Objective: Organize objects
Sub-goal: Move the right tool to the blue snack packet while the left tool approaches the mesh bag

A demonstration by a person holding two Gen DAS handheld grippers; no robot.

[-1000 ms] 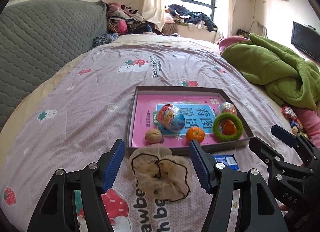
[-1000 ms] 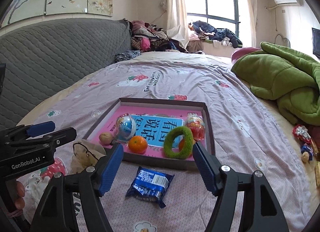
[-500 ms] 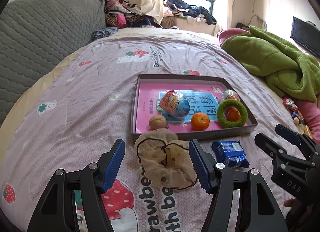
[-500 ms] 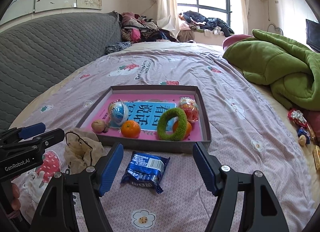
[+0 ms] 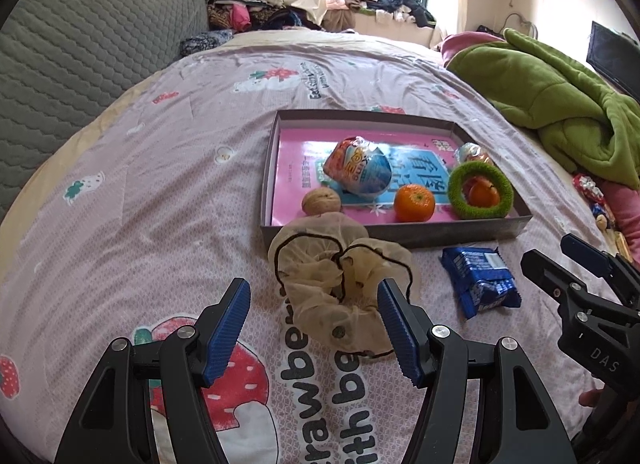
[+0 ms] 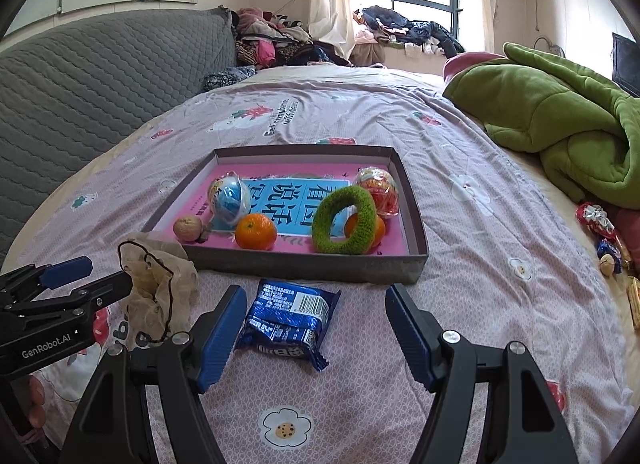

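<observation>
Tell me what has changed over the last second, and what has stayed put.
Both grippers came down toward the bed. The left gripper now frames the beige scrunchie; the right gripper frames the blue snack packet. Neither has taken hold: both stand open, fingers clear. The scrunchie, the packet, and the tray with its contents lie where they were.

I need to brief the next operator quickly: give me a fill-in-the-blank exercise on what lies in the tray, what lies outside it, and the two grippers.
1. The orange tangerine lies inside the shallow grey ____.
2. The beige gauzy scrunchie lies ahead of the ____ gripper.
3. The blue foil snack packet lies between the open fingers of the ____ gripper.
4. The fuzzy ring in the tray is ____.

Missing words: tray; left; right; green
</observation>
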